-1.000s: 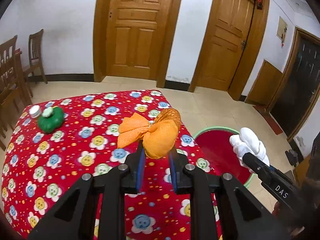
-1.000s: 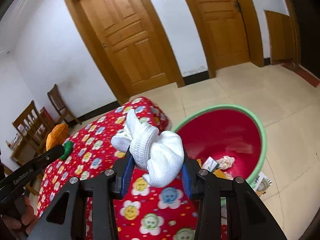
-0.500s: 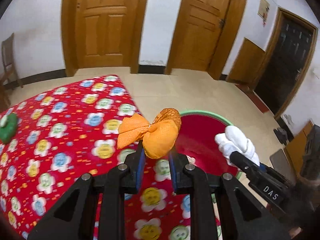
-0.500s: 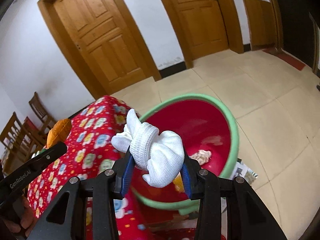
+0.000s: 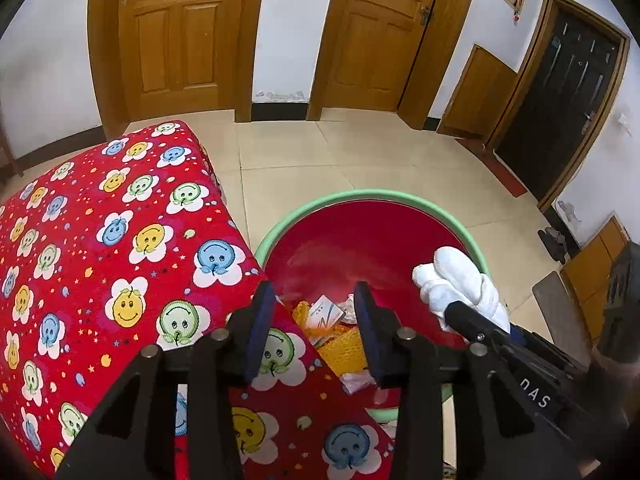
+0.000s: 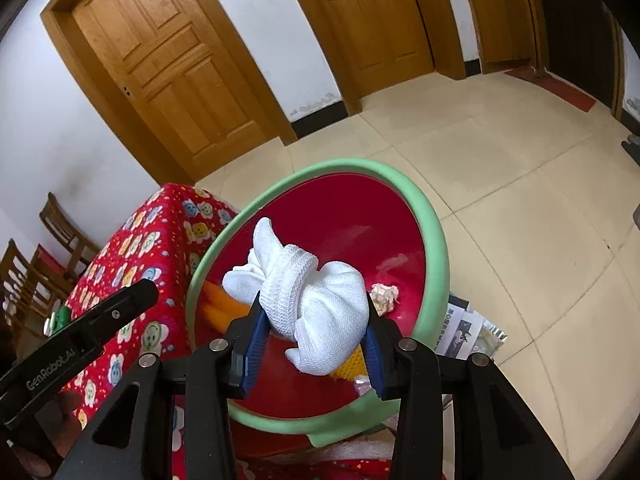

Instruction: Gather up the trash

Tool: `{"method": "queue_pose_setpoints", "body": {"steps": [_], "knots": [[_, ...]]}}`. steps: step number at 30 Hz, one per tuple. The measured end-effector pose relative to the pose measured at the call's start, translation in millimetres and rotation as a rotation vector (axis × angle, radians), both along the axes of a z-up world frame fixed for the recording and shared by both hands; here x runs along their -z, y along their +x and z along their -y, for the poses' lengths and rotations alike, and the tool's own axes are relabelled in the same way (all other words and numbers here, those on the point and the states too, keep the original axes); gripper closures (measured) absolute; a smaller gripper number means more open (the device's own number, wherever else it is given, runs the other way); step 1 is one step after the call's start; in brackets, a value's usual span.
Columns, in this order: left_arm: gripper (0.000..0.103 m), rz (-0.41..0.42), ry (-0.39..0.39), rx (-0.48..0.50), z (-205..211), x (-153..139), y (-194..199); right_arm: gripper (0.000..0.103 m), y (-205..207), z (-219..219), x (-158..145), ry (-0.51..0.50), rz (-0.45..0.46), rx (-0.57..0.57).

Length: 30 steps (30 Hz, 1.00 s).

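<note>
Jaws of left gripper (image 5: 316, 320) opening empty over red basin (image 5: 372, 196)

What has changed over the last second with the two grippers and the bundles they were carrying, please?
Both grippers swung from over the table to above the red basin. The left gripper is opening and has let go of the orange bundle, which now lies in the basin; nothing is between its fingers. Unchanged: the right gripper still clamps the white sock bundle.
</note>
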<state>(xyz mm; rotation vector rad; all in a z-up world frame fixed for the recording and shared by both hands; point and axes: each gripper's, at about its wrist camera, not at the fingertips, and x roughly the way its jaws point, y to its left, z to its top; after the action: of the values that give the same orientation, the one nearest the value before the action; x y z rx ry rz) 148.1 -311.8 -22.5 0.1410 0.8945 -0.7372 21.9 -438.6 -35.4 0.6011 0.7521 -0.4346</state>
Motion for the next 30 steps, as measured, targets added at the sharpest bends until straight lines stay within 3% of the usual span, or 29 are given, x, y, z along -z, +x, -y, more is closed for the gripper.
{"method": "queue_pose_setpoints", "body": {"steps": [6,10,21,25,30], "knots": [[0.062,-0.003,-0.005,-0.038,-8,-1,3,0.056,4,3,4,0.015,-0.005,-0.007],[0.062,0.003,-0.009,-0.063,-16,-5,4,0.041,3,2,4,0.012,-0.004,0.001],[0.062,0.036,0.006,-0.117,-48,-24,-4,0.039,-3,-15,-16,-0.016,0.029,-0.008],[0.062,0.042,0.004,-0.160,-68,-30,-8,0.029,-5,-30,-28,-0.047,0.044,-0.017],[0.062,0.054,0.006,-0.227,-102,-40,-14,0.029,-7,-52,-39,-0.067,0.061,-0.048]]}}
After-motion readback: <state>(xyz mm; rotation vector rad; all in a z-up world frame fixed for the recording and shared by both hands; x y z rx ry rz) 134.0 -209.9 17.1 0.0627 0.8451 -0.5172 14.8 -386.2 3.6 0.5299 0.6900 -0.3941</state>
